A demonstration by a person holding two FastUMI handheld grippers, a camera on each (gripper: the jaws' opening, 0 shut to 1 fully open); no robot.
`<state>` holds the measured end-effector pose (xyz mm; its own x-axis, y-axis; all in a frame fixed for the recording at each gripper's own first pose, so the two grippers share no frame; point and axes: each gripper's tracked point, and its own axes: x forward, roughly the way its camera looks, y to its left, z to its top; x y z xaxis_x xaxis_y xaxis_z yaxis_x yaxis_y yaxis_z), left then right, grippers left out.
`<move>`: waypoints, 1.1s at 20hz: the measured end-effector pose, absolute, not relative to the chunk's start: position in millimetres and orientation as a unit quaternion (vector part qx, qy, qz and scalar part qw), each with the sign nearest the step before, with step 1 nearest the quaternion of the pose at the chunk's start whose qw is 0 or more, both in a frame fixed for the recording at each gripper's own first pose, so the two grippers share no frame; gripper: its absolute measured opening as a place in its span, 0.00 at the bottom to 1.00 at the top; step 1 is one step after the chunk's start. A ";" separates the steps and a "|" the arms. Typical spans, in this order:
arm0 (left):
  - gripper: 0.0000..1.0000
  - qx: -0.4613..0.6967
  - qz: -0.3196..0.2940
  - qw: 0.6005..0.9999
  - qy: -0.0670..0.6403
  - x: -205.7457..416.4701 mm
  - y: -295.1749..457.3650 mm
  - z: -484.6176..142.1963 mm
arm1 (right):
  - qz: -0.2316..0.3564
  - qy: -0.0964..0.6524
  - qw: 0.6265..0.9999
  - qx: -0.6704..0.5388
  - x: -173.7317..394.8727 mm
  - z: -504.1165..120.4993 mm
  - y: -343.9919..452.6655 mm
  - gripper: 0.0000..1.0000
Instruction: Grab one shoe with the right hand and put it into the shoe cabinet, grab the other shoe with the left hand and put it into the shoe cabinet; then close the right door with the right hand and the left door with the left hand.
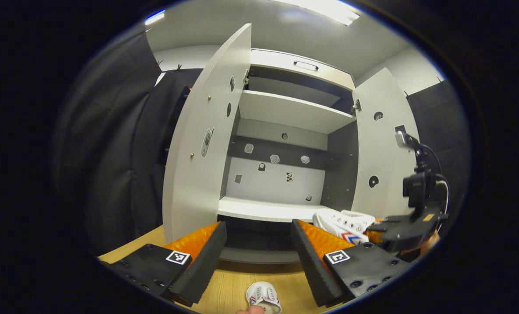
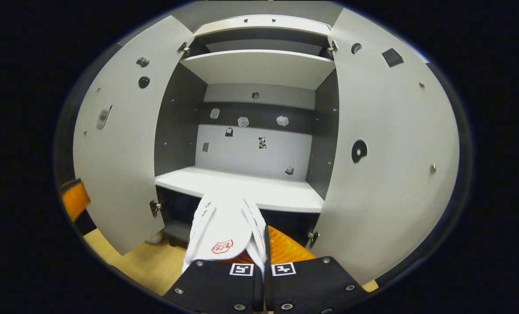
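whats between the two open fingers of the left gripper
In the left gripper view, the left gripper frames bare light wooden floor, with the toe of a white sneaker lying on it near the bottom edge.

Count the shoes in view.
2. One shoe is clamped in the right tongs before the cabinet. The other shoe lies on the floor below the open left tongs.

We see second shoe [image 1: 263, 296] at bottom centre of left gripper view, cut off by picture edge, heel end hidden. Held shoe [image 2: 224, 231] in right gripper view: rear hidden behind right gripper [image 2: 259, 261]. Small marks on cabinet back panel [image 2: 259, 144] too small for us to tell. Lower compartment [image 1: 259, 244] mostly hidden behind left gripper's fingers [image 1: 311, 257].
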<state>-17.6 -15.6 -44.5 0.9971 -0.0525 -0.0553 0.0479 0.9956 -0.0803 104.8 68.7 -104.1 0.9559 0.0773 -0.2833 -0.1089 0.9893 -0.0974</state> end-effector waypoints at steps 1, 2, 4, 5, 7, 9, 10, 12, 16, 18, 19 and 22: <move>0.96 -0.039 -0.023 0.999 0.029 -18.2 -13.7 -45.4 | 0.042 0.130 0.989 -0.059 126.9 -84.5 68.7 0.01; 0.97 -0.038 -0.021 0.999 0.030 -18.2 -12.2 -46.6 | 0.035 0.125 0.989 -0.064 149.8 -71.8 68.3 0.01; 0.97 -0.033 -0.014 0.999 0.029 -19.0 -6.7 -47.2 | 0.024 0.122 0.990 -0.069 201.2 -61.9 71.1 0.01; 0.97 -0.028 -0.010 0.999 0.030 -19.2 -3.5 -48.4 | 0.016 0.121 0.990 -0.073 227.5 -63.5 70.9 0.01; 0.97 -0.020 -0.003 0.999 0.034 -19.8 1.7 -51.4 | -0.008 0.143 0.987 -0.070 276.7 -82.5 68.5 0.01; 0.96 -0.022 -0.003 0.999 0.039 -20.1 1.6 -53.6 | -0.022 0.183 0.981 -0.062 310.2 -106.1 71.1 0.01; 0.96 -0.024 -0.003 0.999 0.040 -20.5 1.9 -53.9 | -0.029 0.201 0.977 -0.063 325.7 -117.2 71.3 0.01; 0.96 -0.026 0.000 0.999 0.040 -19.9 3.7 -52.9 | -0.048 0.219 0.972 -0.075 350.8 -133.4 69.9 0.01; 0.97 -0.022 0.006 0.999 0.035 -22.3 8.7 -50.9 | -0.062 0.263 0.959 -0.082 369.7 -166.8 69.5 0.02; 0.96 -0.020 0.011 0.999 0.039 -22.3 12.4 -54.3 | -0.063 0.274 0.957 -0.076 372.2 -174.5 69.8 0.04; 0.96 -0.020 0.013 0.999 0.042 -21.2 14.2 -56.6 | -0.063 0.278 0.956 -0.069 372.3 -176.1 70.5 0.04; 0.97 -0.025 0.014 0.998 0.050 -20.4 14.9 -62.3 | -0.050 0.283 0.957 -0.049 371.2 -175.1 77.7 0.17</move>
